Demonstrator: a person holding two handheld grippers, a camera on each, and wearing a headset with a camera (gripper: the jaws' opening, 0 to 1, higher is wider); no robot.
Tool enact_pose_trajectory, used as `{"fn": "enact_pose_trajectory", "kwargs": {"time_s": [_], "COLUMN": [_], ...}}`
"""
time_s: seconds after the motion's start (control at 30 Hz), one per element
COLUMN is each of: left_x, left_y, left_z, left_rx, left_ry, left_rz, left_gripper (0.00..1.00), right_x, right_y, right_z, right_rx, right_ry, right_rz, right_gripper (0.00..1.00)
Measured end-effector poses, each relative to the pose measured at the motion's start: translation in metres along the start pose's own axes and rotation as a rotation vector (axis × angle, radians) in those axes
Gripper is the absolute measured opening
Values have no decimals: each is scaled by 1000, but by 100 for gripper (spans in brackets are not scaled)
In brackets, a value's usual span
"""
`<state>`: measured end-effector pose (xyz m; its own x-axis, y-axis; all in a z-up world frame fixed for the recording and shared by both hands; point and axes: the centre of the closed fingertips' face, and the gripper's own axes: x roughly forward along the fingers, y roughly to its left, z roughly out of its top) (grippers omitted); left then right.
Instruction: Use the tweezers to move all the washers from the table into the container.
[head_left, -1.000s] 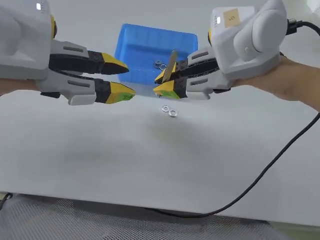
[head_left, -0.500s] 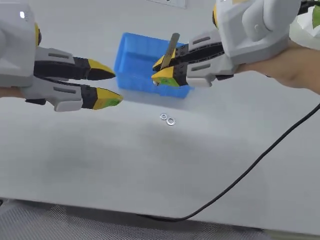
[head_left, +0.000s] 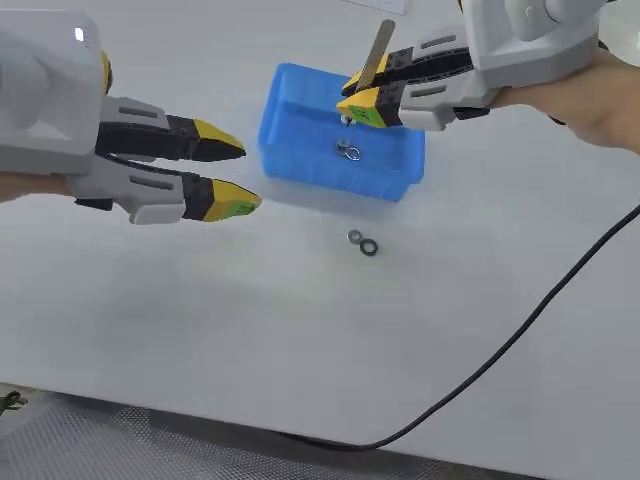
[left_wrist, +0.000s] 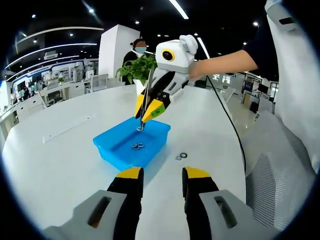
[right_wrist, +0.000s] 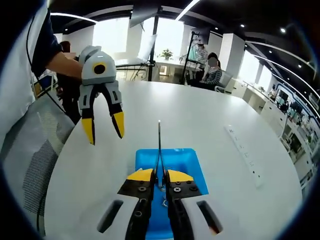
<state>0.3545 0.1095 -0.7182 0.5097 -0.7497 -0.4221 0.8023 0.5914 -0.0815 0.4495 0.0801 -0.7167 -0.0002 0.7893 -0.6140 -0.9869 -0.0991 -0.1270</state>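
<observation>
Head view: the right gripper (head_left: 358, 103) is held over the blue container (head_left: 300, 170), jaws clamped on the tweezers (head_left: 378, 48). The tips are pointed down into it, presumably for a drop. Whether a washer is at the tips cannot be told. Dropped washers (head_left: 349, 152), small silvery rings, are seen on the container floor. Two loose washers (head_left: 363, 242) lie side by side on the white desk (head_left: 200, 330), just in front of the container. The left gripper (head_left: 238, 178) is held aside, jaws apart and empty, likely to keep clear.

Left gripper view: its jaws are seen spread, aimed toward the container.

Right gripper view: the jaws are pressed together on the tweezers, which run straight ahead above the container.
</observation>
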Motion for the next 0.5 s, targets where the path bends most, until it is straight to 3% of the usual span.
{"fn": "enact_pose_trajectory", "kwargs": {"time_s": [0.23,0.5], "left_x": [-5,-10], "left_y": [8,10], "left_z": [-9,-26], "left_rx": [-21,-48], "left_ry": [13,48], "left_rz": [18,27], "left_gripper": [35,38], "right_x": [23,35], "right_y": [-2,-1], "right_z": [-23,-24], "right_rx": [13,9], "right_ry": [20,12], "right_rz": [13,25], "right_gripper": [10,10]}}
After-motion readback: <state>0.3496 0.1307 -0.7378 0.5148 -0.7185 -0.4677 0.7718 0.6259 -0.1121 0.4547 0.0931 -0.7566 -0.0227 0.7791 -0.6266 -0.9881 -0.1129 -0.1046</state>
